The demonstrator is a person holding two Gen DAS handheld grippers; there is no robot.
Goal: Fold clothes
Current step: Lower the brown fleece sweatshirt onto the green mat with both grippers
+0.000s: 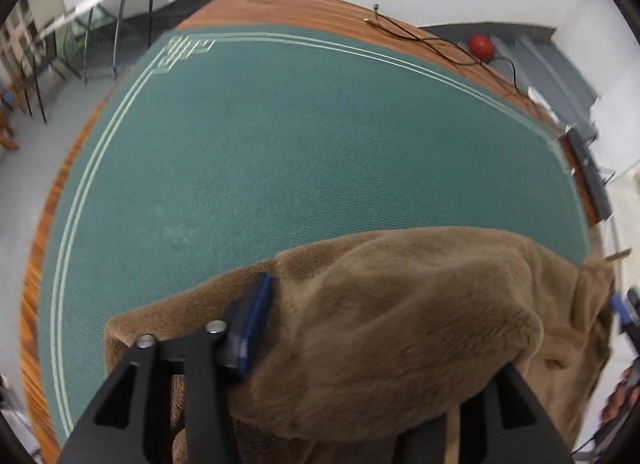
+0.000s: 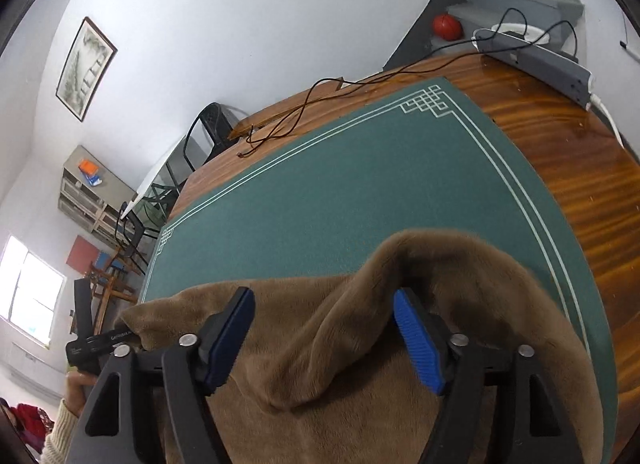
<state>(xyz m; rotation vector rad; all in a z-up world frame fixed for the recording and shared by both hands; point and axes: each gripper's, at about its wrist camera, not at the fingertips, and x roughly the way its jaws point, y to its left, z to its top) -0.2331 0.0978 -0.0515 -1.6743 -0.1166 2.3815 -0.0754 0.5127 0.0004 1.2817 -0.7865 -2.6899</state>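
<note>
Wooden table (image 2: 560,135) is covered by green mat (image 2: 320,199) w/ white border lines. Brown fleece garment (image 2: 320,344) is heaped at mat's near edge. Right gripper (image 2: 324,338): jaws wide, fabric bunched between, not pinched. Left gripper (image 1: 360,344): one pad buried under fleece, grip can't be told. Partial lettering on left gripper body, unreadable.

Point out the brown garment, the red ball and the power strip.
brown garment (image 2: 360,344): right wrist view, on the raised fold between the blue pads.
red ball (image 2: 447,26): right wrist view, on its middle, by the grey stairs.
power strip (image 2: 548,63): right wrist view, on its grey body.
</note>
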